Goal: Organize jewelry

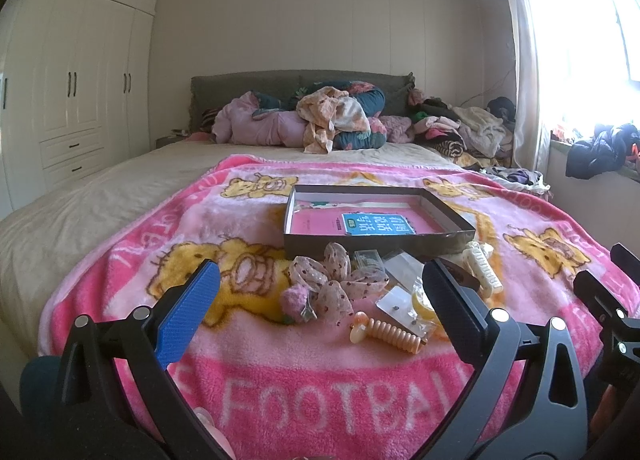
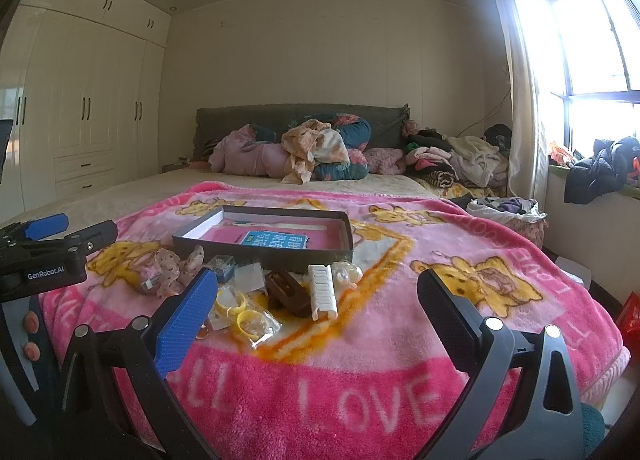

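Left tool (image 1: 320, 300): fingers spread wide, nothing between them; blue-padded finger (image 1: 188, 316) at 8 o'clock of its own view, black finger (image 1: 452, 308) at 4 o'clock.
Left tool, seen from right wrist view (image 2: 60, 236): at 9 o'clock, level, pointing forward.
Right tool (image 2: 316, 320): fingers spread wide, holding nothing; blue-padded finger (image 2: 186, 320) at 8 o'clock, black finger (image 2: 448, 324) at 4 o'clock.
Right tool, seen from left wrist view (image 1: 608, 284): at 3 o'clock, just beside the left tool.
Contact: neither tool touches anything.
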`<state>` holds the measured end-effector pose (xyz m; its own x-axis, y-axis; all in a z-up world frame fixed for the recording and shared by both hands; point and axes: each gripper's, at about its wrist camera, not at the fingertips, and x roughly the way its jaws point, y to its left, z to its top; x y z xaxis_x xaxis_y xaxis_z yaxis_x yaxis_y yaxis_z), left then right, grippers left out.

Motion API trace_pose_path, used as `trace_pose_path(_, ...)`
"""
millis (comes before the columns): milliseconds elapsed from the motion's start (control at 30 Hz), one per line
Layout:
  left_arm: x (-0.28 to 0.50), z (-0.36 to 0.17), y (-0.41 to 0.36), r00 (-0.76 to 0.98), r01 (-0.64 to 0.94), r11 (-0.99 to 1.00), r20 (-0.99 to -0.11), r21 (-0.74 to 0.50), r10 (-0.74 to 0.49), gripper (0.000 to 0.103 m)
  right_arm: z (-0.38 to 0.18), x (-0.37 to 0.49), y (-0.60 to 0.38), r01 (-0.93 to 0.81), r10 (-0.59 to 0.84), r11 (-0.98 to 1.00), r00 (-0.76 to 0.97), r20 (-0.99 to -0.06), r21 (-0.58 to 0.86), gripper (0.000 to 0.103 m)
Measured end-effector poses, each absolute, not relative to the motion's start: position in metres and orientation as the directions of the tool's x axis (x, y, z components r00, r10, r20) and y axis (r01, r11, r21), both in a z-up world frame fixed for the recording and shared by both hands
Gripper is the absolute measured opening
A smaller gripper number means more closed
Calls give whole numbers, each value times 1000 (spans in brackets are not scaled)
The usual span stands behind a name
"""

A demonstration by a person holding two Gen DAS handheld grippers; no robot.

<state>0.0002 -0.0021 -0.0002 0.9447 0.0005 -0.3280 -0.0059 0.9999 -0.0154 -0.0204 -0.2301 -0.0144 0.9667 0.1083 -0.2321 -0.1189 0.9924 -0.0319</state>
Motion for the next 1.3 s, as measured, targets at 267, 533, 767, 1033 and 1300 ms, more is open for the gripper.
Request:
trace_pose_path(267, -1, -4, -2, 944, -4, 1000, -329, -18, -2, 93, -14, -21, -230, -120, 109, 992, 966, -233, -32, 97)
trace_pose_path(533, 1, -6, -2, 943, -2, 1000, -331, -19, -4, 93, -15, -20, -230, -119, 108, 992, 967, -232, -31, 97)
trace_pose_path(767, 3, -2, 0, 941, -5, 1000, -339, -18, -2, 93, -13, -20, -231, -121, 110, 992, 966, -236, -32, 97)
trace_pose_path(1033, 7, -5, 3, 939, -8, 1000, -345, -23, -1, 93, -16, -18, -225, -126, 115, 991, 963, -244, -33, 97)
trace_pose_path(1300, 14, -11, 15, 928, -40, 998, -373, -39, 23, 93, -20, -10, -219, -152, 138, 988, 953, -271, -31, 97)
